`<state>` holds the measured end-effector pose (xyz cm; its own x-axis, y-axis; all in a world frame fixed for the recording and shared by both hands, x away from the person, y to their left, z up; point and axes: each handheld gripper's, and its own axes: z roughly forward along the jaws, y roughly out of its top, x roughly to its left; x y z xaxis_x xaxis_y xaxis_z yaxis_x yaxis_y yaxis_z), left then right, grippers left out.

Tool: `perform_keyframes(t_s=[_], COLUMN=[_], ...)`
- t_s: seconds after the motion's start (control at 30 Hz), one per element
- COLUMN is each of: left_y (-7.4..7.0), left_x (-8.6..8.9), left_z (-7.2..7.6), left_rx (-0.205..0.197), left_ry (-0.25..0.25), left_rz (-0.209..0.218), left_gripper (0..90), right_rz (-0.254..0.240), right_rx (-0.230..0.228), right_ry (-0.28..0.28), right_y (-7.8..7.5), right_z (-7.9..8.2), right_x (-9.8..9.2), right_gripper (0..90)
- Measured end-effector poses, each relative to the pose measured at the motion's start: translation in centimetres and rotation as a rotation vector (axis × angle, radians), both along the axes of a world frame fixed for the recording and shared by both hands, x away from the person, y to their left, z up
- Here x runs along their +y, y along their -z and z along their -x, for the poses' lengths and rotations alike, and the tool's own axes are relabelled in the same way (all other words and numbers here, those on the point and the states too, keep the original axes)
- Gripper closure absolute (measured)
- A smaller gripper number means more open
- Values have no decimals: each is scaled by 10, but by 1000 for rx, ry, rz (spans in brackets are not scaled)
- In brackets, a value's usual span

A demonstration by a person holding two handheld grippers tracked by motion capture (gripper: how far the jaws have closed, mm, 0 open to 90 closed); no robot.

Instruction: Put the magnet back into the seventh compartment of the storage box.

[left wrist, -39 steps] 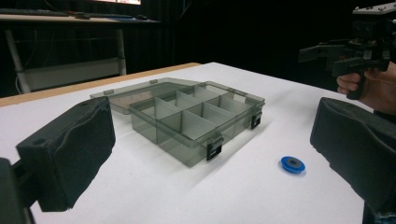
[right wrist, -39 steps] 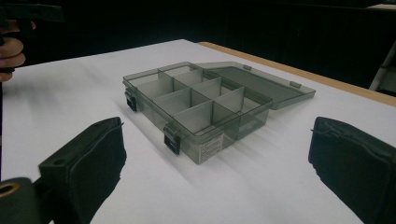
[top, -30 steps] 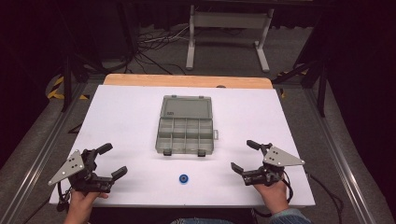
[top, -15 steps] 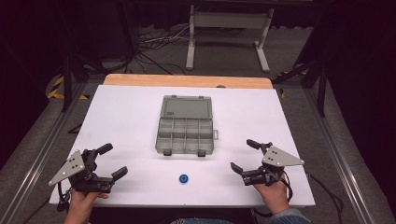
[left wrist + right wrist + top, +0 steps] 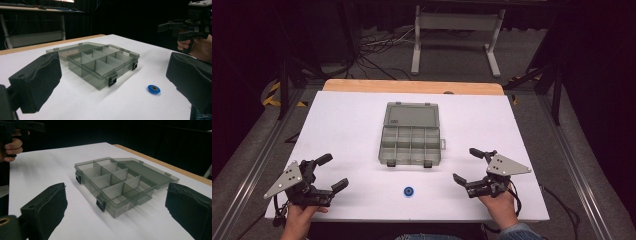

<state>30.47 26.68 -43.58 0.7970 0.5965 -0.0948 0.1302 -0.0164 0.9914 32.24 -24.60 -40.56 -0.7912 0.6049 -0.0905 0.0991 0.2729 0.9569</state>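
A clear grey compartment box sits mid-table with its lid folded flat behind it; its compartments look empty. A small blue disc lies on the white table in front of the box. My left gripper rests near the front left edge, open, nothing between its jaws. My right gripper rests at the front right, open and empty. In the left gripper view the box and the disc lie ahead between the open jaws. The right gripper view faces the box from its other side.
The white table has a wooden strip along its far edge. Beyond it, a white metal stand and cables lie on the dark floor. The far gripper and its hand show at the top right of the left gripper view.
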Motion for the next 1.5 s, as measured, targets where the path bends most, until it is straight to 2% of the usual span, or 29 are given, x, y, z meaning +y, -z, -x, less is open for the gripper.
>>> perform_keyframes(t_s=[0.47,0.97,1.1,1.17,1.2,1.33,1.4,1.5], left_y=[0,0,0,0,0,0,0,0], left_x=[1,1,2,2,2,2,1,1], left_z=[0,0,0,0,0,0,0,0], left_rx=[1,4,5,8,7,6,7,6], left_ry=[3,1,0,0,0,0,1,3], left_rz=[-1,-2,1,5,5,4,5,4], left_gripper=[8,8,8,8,8,8,8,8], right_rz=[23,0,11,20,28,134,194,260], right_rx=[-3,25,29,17,20,56,95,149], right_ry=[-111,-170,-188,-196,-205,-213,-224,-239], right_y=[-8,-10,-10,-11,-12,-15,-18,-21], right_z=[-9,-15,-17,-18,-18,-20,-21,-22], right_x=[43,67,75,79,81,92,98,106], right_gripper=[39,33,6,0,1,6,17,42])
